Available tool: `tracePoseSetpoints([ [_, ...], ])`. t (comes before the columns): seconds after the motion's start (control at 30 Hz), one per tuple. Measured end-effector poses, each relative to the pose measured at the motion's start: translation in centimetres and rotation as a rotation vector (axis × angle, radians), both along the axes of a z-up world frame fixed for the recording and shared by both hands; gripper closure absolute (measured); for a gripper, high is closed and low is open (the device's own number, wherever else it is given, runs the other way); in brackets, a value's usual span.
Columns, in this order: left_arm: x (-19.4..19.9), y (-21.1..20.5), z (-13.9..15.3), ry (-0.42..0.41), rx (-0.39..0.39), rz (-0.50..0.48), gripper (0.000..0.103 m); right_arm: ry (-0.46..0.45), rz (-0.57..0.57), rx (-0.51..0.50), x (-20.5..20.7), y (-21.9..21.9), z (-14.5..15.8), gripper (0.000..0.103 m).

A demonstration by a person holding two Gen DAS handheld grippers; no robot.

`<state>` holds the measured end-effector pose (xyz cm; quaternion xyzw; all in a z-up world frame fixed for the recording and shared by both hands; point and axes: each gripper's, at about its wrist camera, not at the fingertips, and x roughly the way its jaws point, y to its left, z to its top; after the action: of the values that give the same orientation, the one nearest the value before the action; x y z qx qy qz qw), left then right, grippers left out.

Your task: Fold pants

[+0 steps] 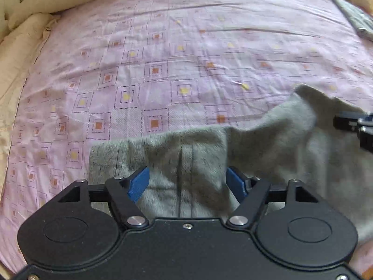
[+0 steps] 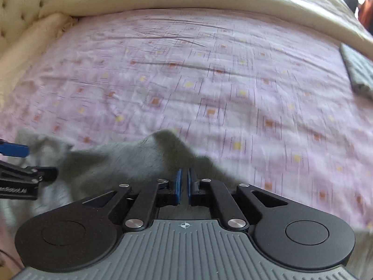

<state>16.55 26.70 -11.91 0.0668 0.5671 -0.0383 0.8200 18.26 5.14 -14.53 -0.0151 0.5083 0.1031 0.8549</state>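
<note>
Grey pants lie on the pink patterned bed sheet, near the front. My left gripper is open, its blue pads wide apart over the pants' waistband and centre seam. My right gripper is shut on a fold of the grey pants, which rises in a peak just ahead of the fingers. The right gripper shows at the right edge of the left wrist view. The left gripper shows at the left edge of the right wrist view.
A folded grey garment lies at the far right of the bed, also in the right wrist view. A cream tufted headboard and padded bed frame ring the mattress.
</note>
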Motion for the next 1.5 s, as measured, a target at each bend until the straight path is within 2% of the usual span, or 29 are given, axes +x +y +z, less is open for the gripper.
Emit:
tracePoseSetpoints([
  [0.07,-1.7,0.2,0.0,0.017,-0.013,-0.037,0.027,0.031,0.005,0.011,-2.8,-0.3,0.1,0.098],
  [0.13,-3.3,0.3,-1.1,0.057,0.014,-0.070,0.026,0.096,0.003,-0.010,-5.9,-0.7,-0.5,0.098],
  [0.27,-6.4,1.4,-2.4,0.046,0.072,-0.099,0.013,0.265,-0.040,-0.089,-11.7,-0.9,-3.1,0.097],
  [0.33,-6.5,1.5,-2.2,0.048,0.062,-0.082,0.013,0.234,-0.065,-0.089,-13.9,-1.1,-2.7,0.097],
  [0.4,-5.9,1.3,-2.0,0.065,0.061,-0.062,0.014,0.246,-0.103,-0.073,-14.4,-1.4,-2.3,0.097],
  [0.47,-5.5,1.0,-1.2,0.058,0.047,-0.049,0.023,0.236,-0.162,-0.039,-14.3,-2.1,-1.4,0.098],
  [0.6,-5.5,-0.8,0.6,0.000,0.008,-0.070,0.025,0.097,-0.276,-0.032,-13.9,-4.4,1.2,0.097],
  [0.7,-5.3,-3.3,0.4,0.017,-0.017,-0.092,0.025,0.048,-0.365,-0.101,-13.3,-6.7,1.6,0.097],
  [0.8,-5.5,-6.0,0.0,0.041,-0.021,-0.098,0.025,0.049,-0.426,-0.248,-13.5,-9.2,1.3,0.098],
  [0.87,-5.9,-7.6,-0.5,0.057,-0.014,-0.099,0.024,0.047,-0.441,-0.318,-13.8,-11.0,1.0,0.097],
  [0.9,-6.1,-8.2,-0.9,0.067,-0.008,-0.102,0.024,0.041,-0.436,-0.323,-14.2,-12.3,1.0,0.097],
  [1.0,-6.8,-9.6,-2.6,0.116,0.058,-0.069,0.022,0.096,-0.435,-0.276,-14.9,-16.8,-0.1,0.098],
  [1.07,-7.5,-10.1,-3.5,0.118,0.107,-0.047,0.013,0.194,-0.455,-0.247,-15.1,-20.0,-1.5,0.098],
  [1.13,-8.0,-10.4,-3.7,0.090,0.158,-0.007,0.004,0.183,-0.437,-0.161,-16.5,-22.8,-1.5,0.098],
  [1.17,-8.1,-10.3,-3.9,0.097,0.165,0.030,0.000,0.186,-0.422,-0.136,-17.0,-23.8,-1.3,0.098],
  [1.27,-7.1,-9.4,-4.0,0.173,0.126,0.147,0.000,0.208,-0.360,-0.113,-18.1,-25.7,-0.7,0.099],
  [1.33,-6.4,-8.9,-3.9,0.218,0.101,0.214,0.002,0.180,-0.373,-0.103,-18.9,-27.2,-0.1,0.098],
  [1.37,-6.3,-8.9,-3.7,0.226,0.099,0.235,0.007,0.155,-0.399,-0.086,-19.6,-28.1,0.4,0.098],
  [1.47,-6.4,-10.3,-2.5,0.210,0.114,0.259,0.024,0.080,-0.558,0.002,-21.5,-32.7,2.0,0.097],
  [1.5,-6.6,-11.1,-2.1,0.198,0.121,0.264,0.024,0.055,-0.619,0.034,-22.3,-34.4,2.5,0.097],
])
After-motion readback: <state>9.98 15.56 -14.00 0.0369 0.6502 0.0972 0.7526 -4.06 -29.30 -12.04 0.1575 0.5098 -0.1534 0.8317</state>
